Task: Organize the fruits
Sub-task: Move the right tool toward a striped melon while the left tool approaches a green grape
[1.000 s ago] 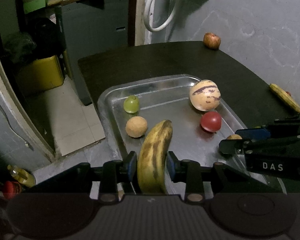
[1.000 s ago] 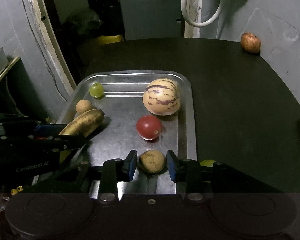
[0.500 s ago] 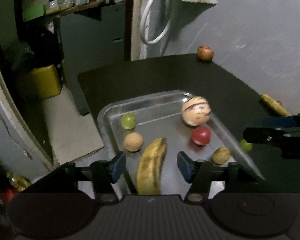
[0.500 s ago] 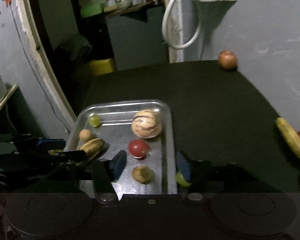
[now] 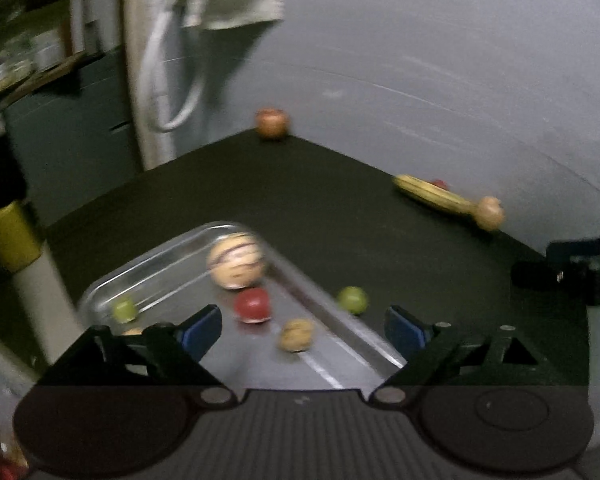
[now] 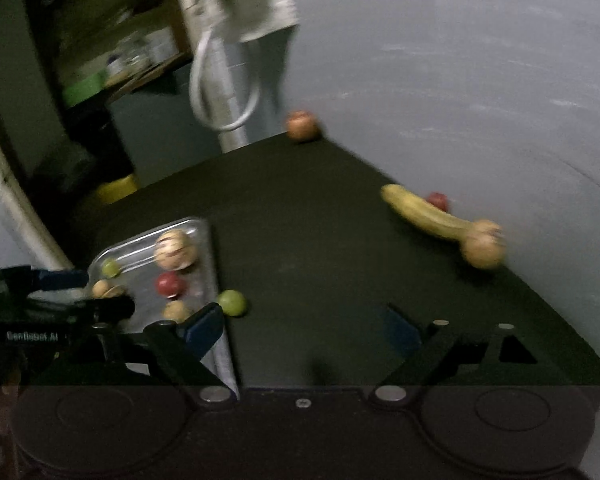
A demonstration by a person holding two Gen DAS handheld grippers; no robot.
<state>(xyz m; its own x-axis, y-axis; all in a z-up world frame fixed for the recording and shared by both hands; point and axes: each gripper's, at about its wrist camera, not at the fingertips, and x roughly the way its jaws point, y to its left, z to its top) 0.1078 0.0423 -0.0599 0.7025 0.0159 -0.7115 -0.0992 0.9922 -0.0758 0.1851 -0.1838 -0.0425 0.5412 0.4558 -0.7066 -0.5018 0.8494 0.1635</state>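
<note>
Left wrist view: the left gripper (image 5: pixel 302 326) has just been opening its jaws, which now stand wide with nothing gripped; below the gap lie a red fruit (image 5: pixel 252 305) and a small tan fruit (image 5: pixel 296 334) on the metal tray (image 5: pixel 160 256), beside a striped melon (image 5: pixel 236 260) and a green grape (image 5: pixel 124 310). A green lime (image 5: pixel 352 299) sits on the bench (image 5: pixel 300 200) just outside the tray's right rim. A banana (image 5: pixel 432 194) and a tan ball-shaped fruit (image 5: pixel 489 212) lie at the bench's right edge, and an apple (image 5: pixel 272 122) at its far corner.

Right wrist view: the right gripper (image 6: pixel 300 322) has likewise just been opening, wide and empty, over bare bench. The lime (image 6: pixel 231 302) is near its left jaw; the banana (image 6: pixel 424 214) lies well apart.

The likely next step is fetching loose fruit. Keep the jaws wide until they straddle the lime, then close gently, since it may roll.

The bench is dark and matte, set against a grey wall, with a white hose (image 6: pixel 224 92) hanging beyond. Both views are blurred.
</note>
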